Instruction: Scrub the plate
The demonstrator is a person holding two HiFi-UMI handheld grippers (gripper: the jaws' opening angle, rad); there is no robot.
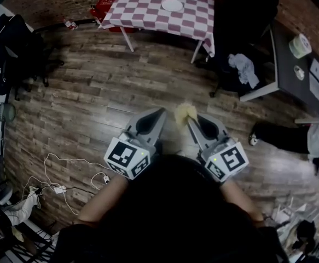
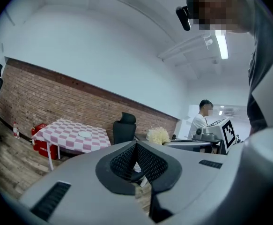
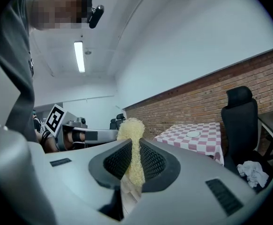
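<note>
The white plate (image 1: 172, 5) lies on a table with a red-and-white checked cloth (image 1: 148, 10) far across the room; it also shows as a small disc, plate (image 2: 84, 134) and plate (image 3: 193, 134). My right gripper (image 1: 191, 119) is shut on a yellow fibrous scrubber (image 1: 185, 113), which stands up between the pads, scrubber (image 3: 131, 139). My left gripper (image 1: 160, 114) is shut with nothing in it; its jaws meet in the left gripper view (image 2: 136, 148). Both grippers are held side by side in front of my body, over the wooden floor and well short of the table.
A black office chair (image 1: 241, 15) stands right of the table, with a white rag (image 1: 245, 69) on a seat nearby. A dark desk (image 1: 296, 64) runs along the right. A red crate (image 1: 102, 7) sits under the table. Cables (image 1: 66, 174) lie on the floor at left. Another person (image 2: 202, 118) sits far off.
</note>
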